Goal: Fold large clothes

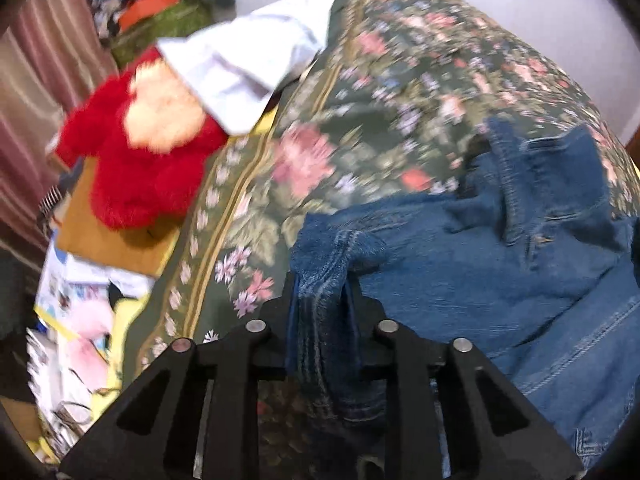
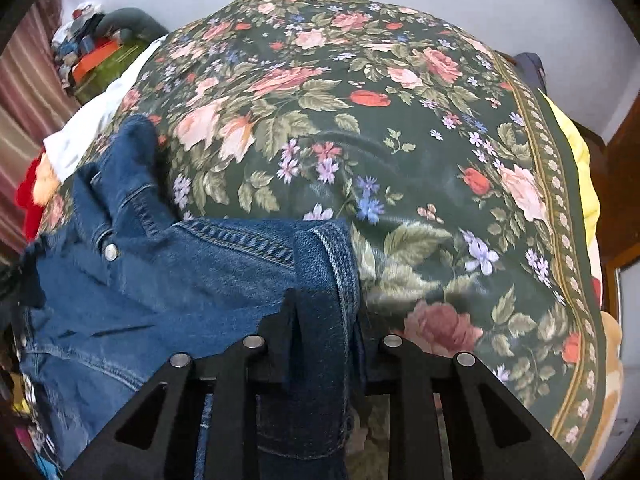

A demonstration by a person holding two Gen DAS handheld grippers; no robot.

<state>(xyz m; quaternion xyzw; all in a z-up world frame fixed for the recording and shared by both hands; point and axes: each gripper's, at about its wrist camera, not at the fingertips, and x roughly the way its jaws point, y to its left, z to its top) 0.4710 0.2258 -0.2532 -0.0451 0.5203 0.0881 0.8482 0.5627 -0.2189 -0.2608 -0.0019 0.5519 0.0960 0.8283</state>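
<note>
A blue denim jacket [image 1: 500, 264] lies crumpled on a dark green floral bedspread [image 1: 380, 92]. My left gripper [image 1: 322, 300] is shut on a thick fold of the jacket at its left edge. In the right wrist view the jacket [image 2: 168, 280] fills the lower left, with a metal snap button [image 2: 109, 251] showing. My right gripper [image 2: 326, 312] is shut on a folded hem at the jacket's right edge, over the bedspread [image 2: 400, 140]. The left view is blurred.
A red and cream plush toy [image 1: 148, 148] and white cloth [image 1: 248, 68] lie at the bed's left edge. Papers and clutter [image 1: 76, 328] sit lower left, a pile [image 1: 160, 4] by the striped curtain. A yellow sheet [image 2: 576, 160] and wooden furniture [image 2: 624, 200] are right.
</note>
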